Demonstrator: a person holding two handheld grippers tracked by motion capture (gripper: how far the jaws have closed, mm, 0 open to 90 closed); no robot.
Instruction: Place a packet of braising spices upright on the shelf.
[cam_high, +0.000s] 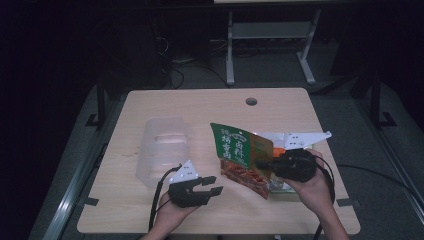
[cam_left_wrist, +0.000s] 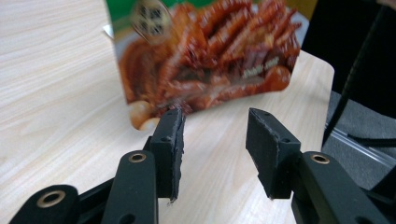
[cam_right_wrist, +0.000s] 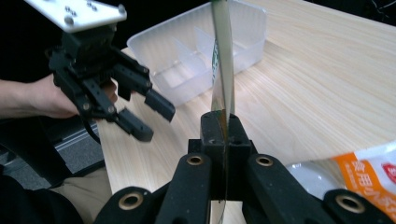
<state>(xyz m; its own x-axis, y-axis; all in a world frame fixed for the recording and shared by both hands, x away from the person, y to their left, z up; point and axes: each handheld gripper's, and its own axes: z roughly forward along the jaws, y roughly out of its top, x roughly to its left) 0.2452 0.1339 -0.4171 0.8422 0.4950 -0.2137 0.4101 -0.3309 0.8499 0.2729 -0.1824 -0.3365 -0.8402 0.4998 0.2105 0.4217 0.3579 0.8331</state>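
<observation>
Green and orange-brown flat foil food pouch (cam_high: 243, 157) with a photo of glazed red meat strips: large pale Chinese characters in vertical columns on its green upper panel, too small and soft to read in the high view. In the left gripper view the same pouch carries a round dark seal with small pale characters near its top and a short line of white print low on the photo, both blurred beyond reading. White and orange plastic packet (cam_right_wrist: 373, 172) lying on the table: white Chinese characters down its orange band, seemingly "食用", beside a red emblem.
</observation>
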